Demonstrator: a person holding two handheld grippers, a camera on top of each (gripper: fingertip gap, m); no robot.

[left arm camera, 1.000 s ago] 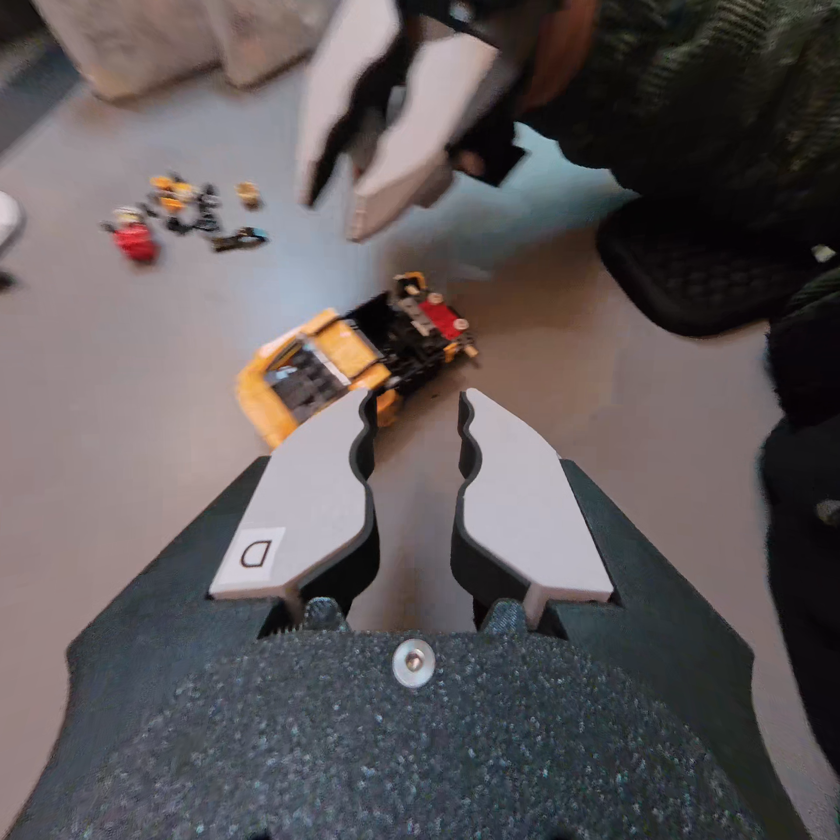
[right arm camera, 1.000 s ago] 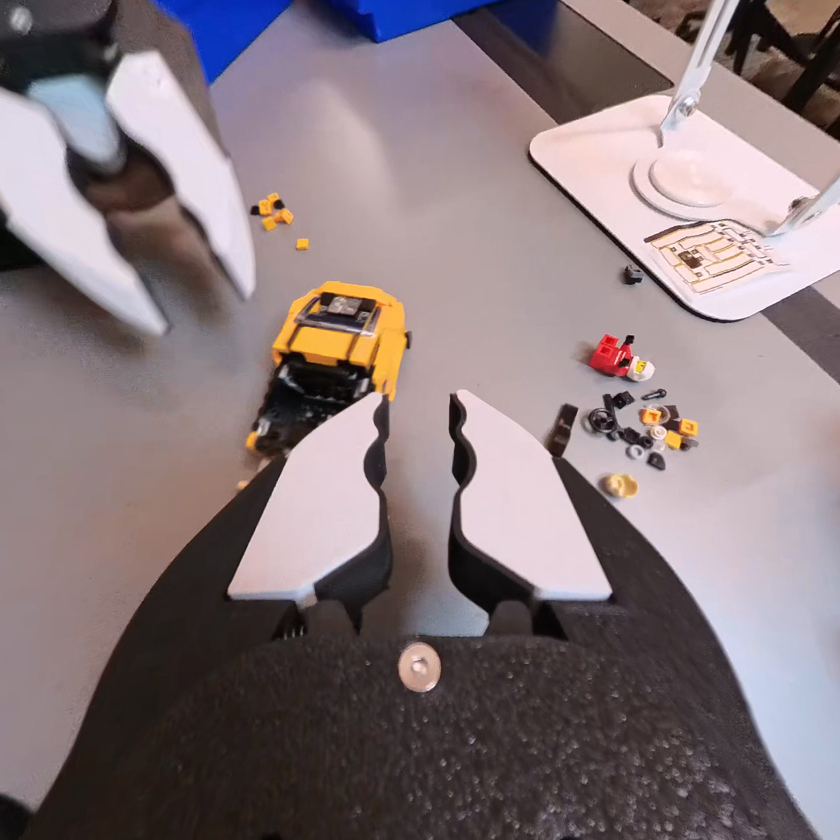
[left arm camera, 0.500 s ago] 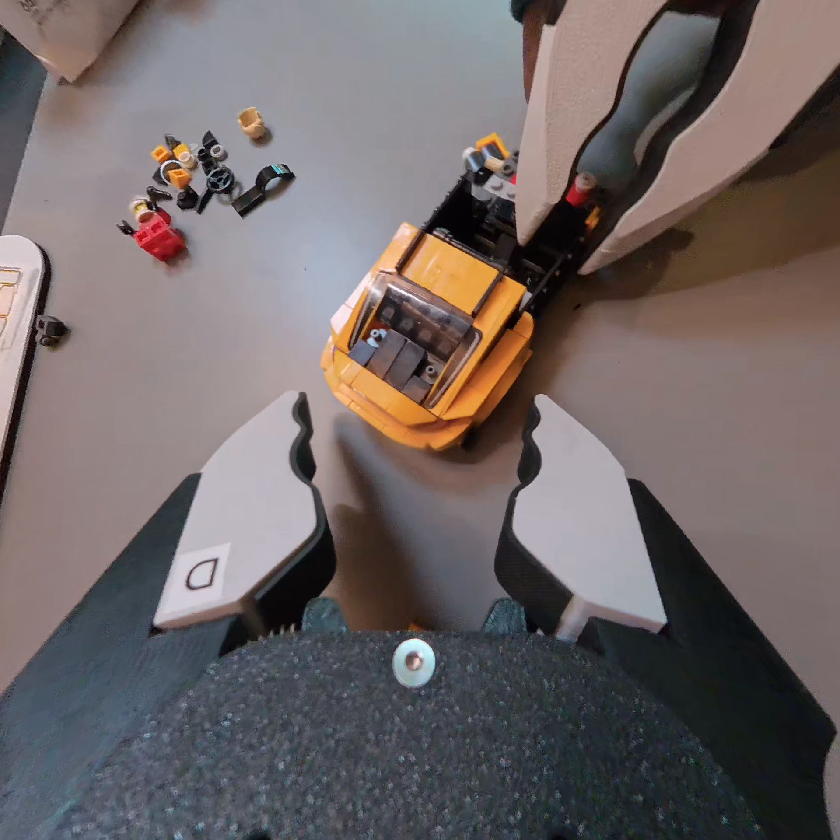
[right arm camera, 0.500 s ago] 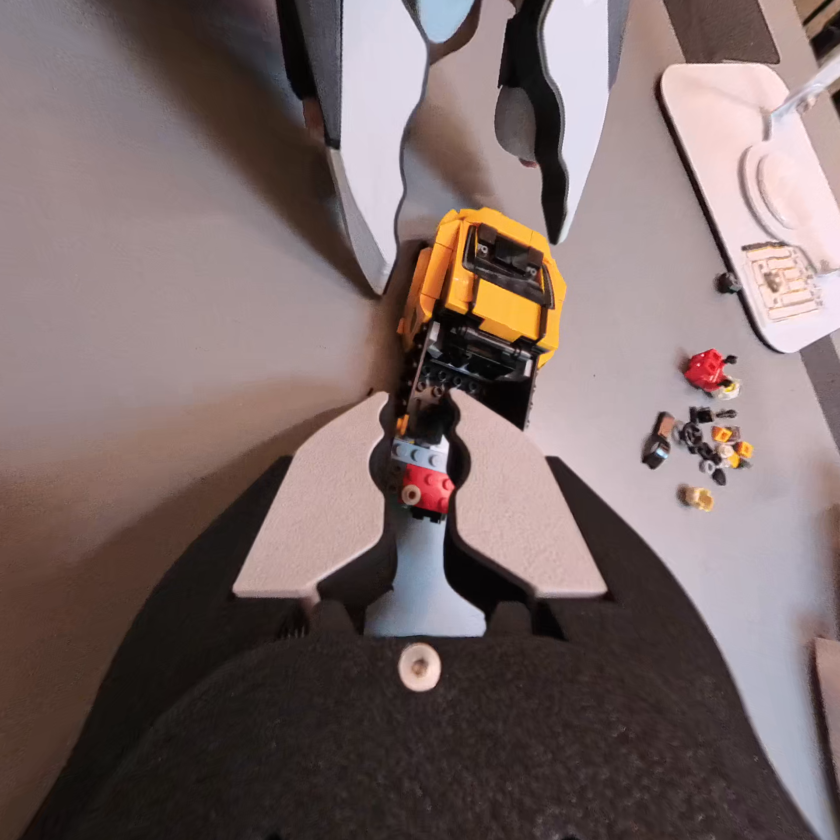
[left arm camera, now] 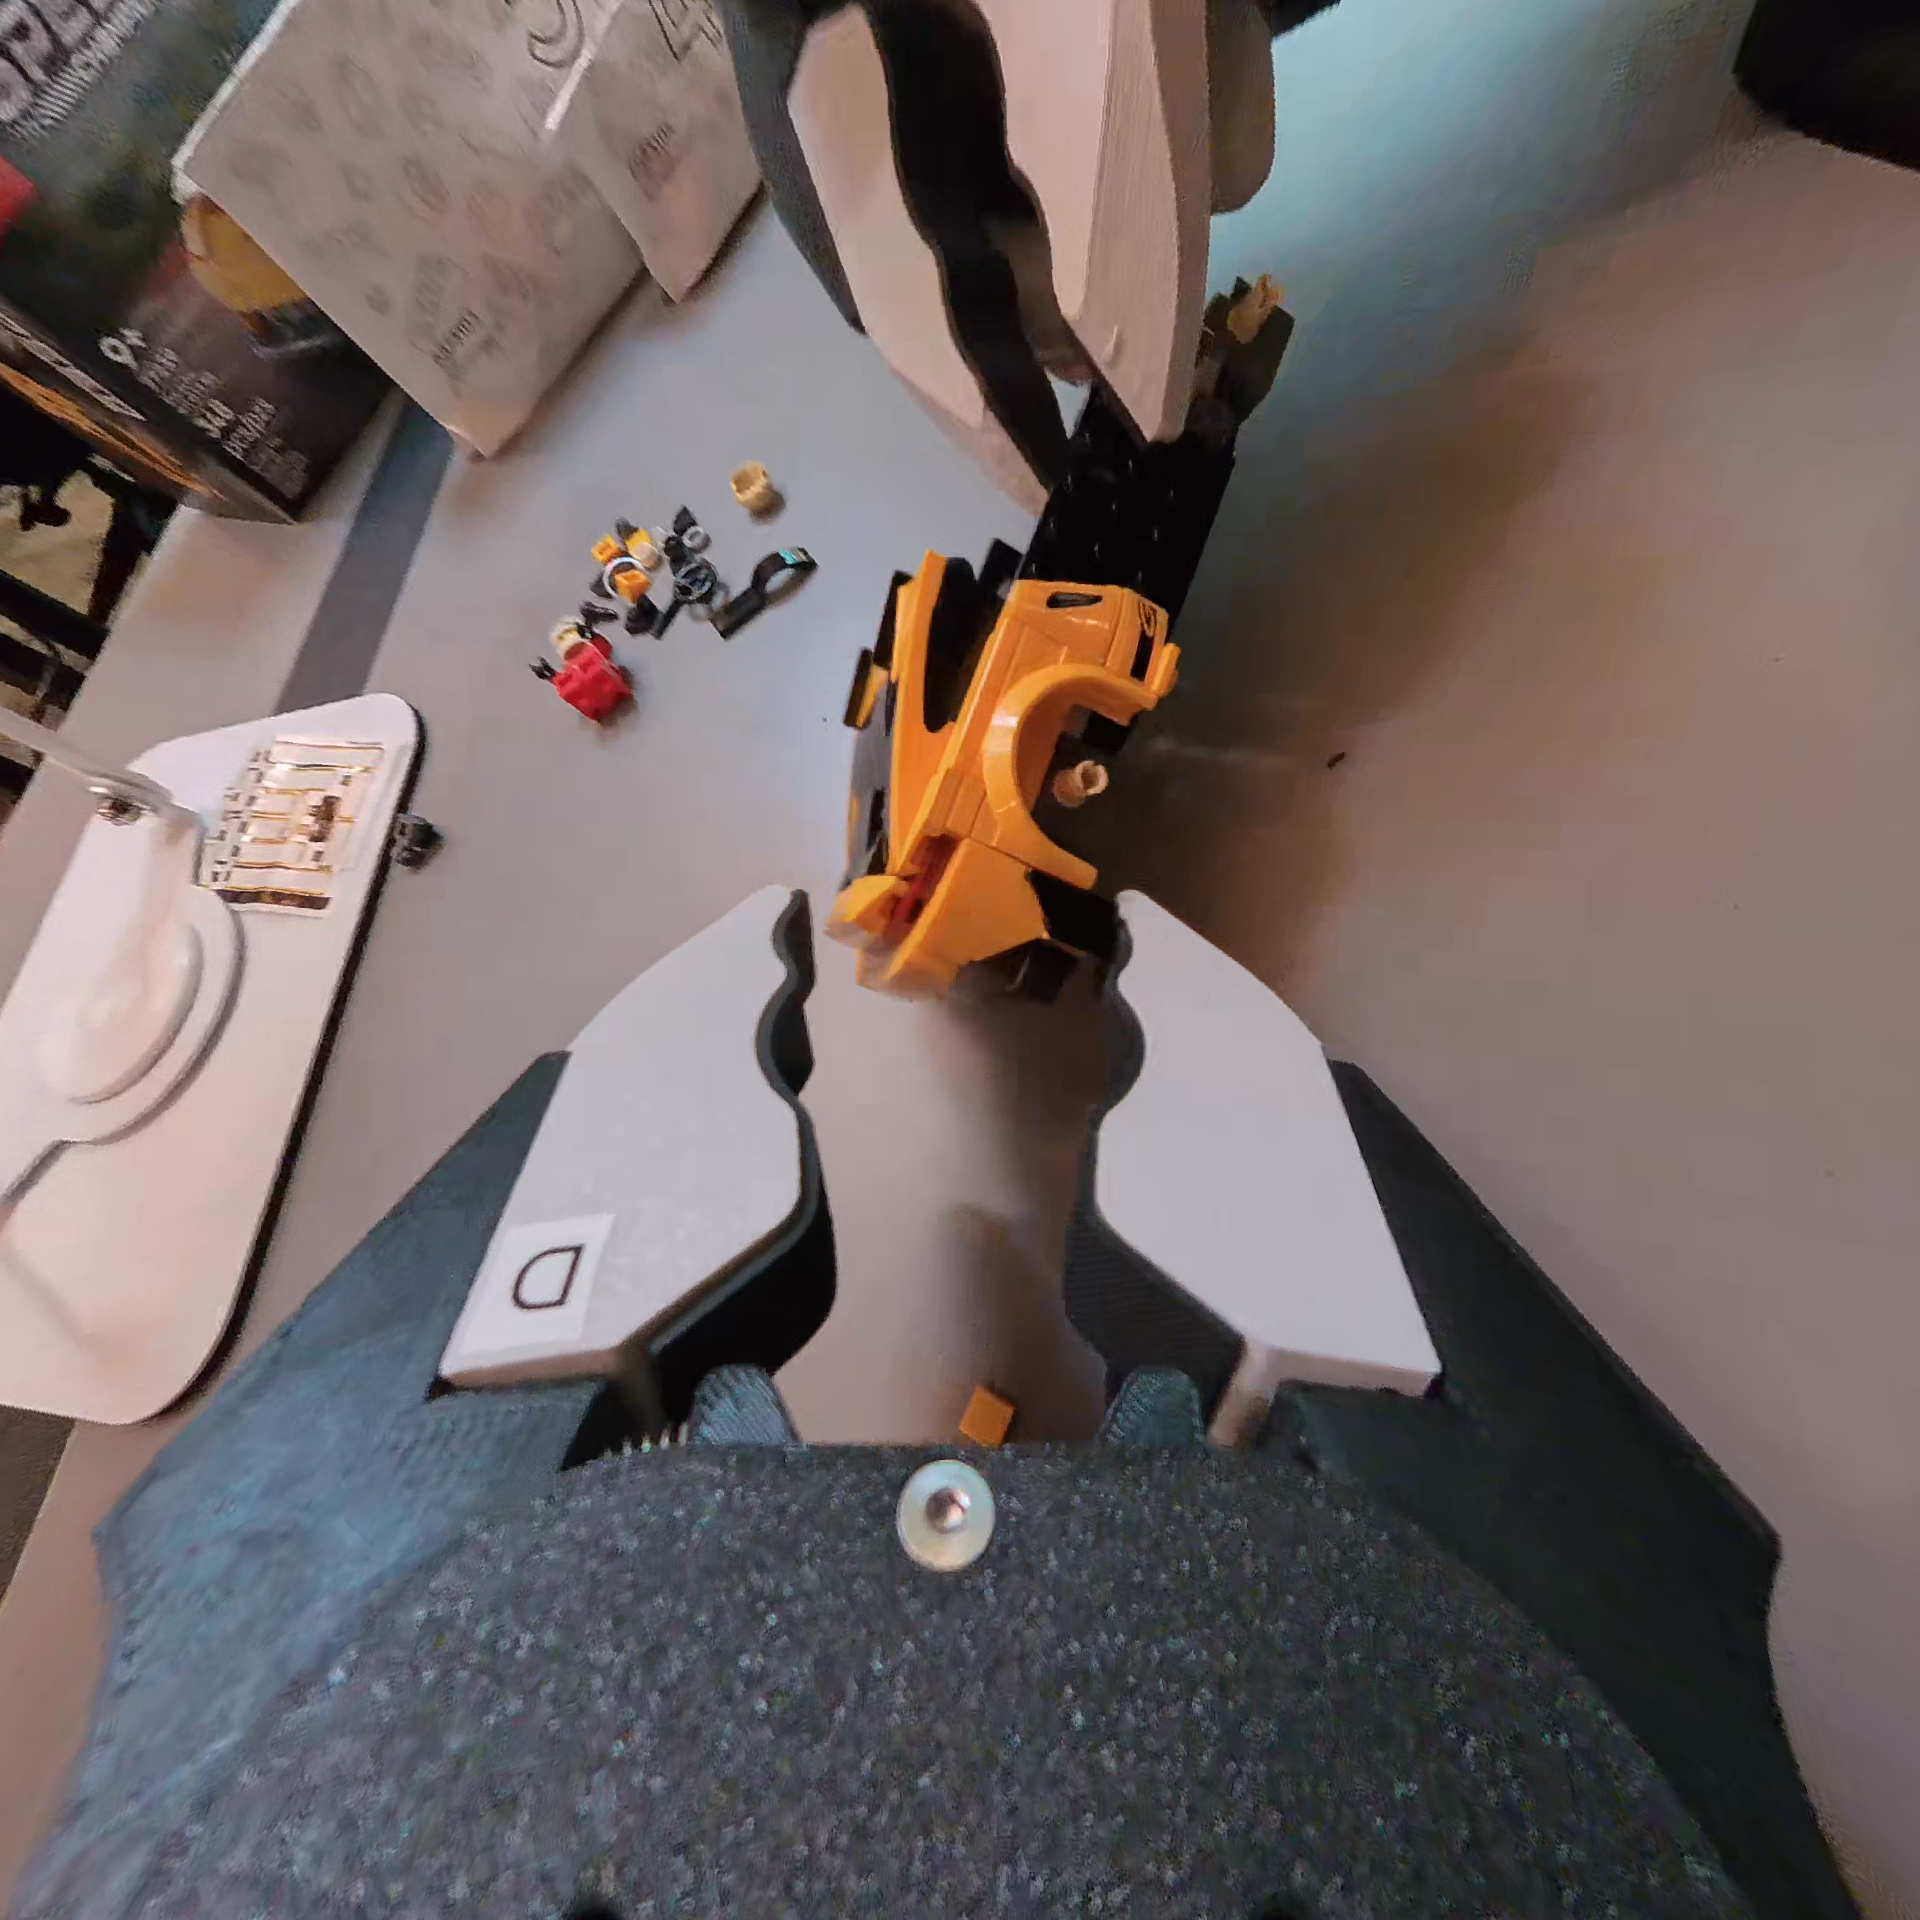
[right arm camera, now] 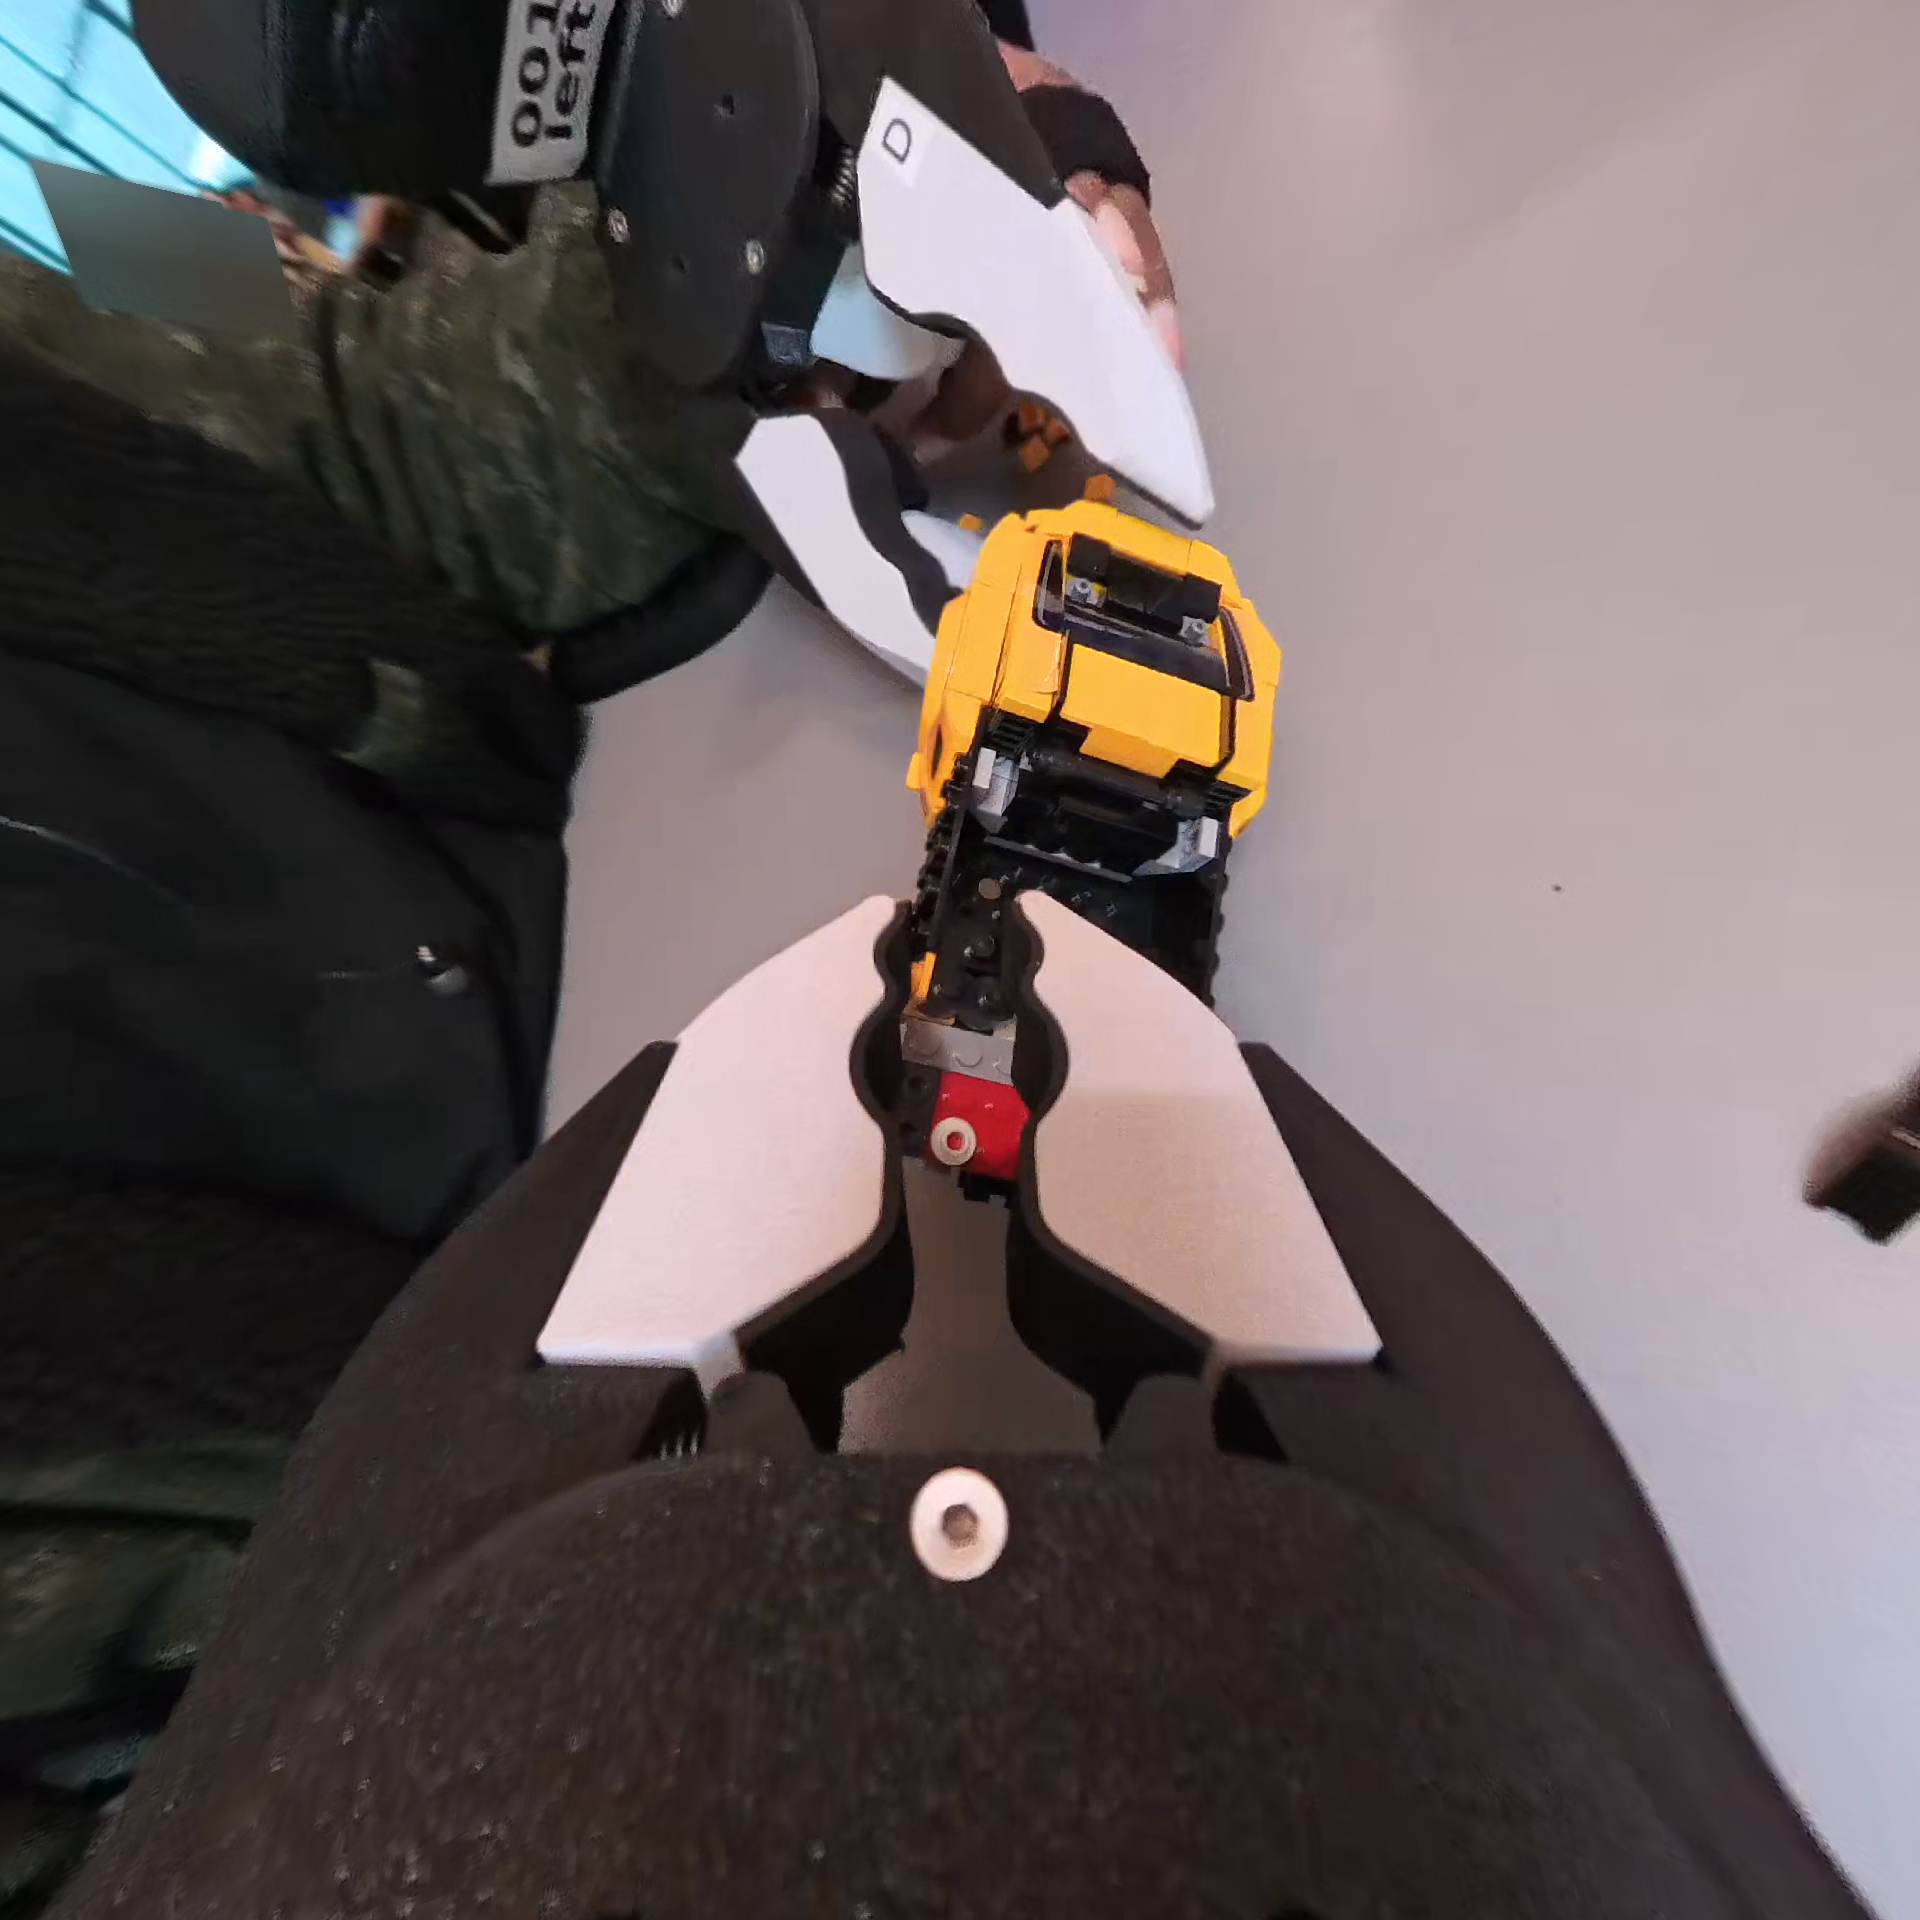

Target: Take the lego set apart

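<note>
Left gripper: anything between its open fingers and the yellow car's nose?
No. In the left wrist view the left gripper flanks the yellow car, nothing between.

Glossy moulded plastic on the yellow-and-black lego car (right arm camera: 1101, 696), studs and edges catching light. Smooth matt white plates on the right gripper (right arm camera: 961, 920) fingers, black rubbery wavy lining inside; same finish on the left gripper (left arm camera: 956, 935). Rough, speckled, grainy black plastic on both gripper bodies, each with a shiny metal screw (left arm camera: 943, 1527). Smooth, matt grey tabletop (left arm camera: 1558, 831). Printed cardboard boxes (left arm camera: 416, 260) at far left corner. Knitted dark green cloth sleeve (right arm camera: 468, 416).
</note>
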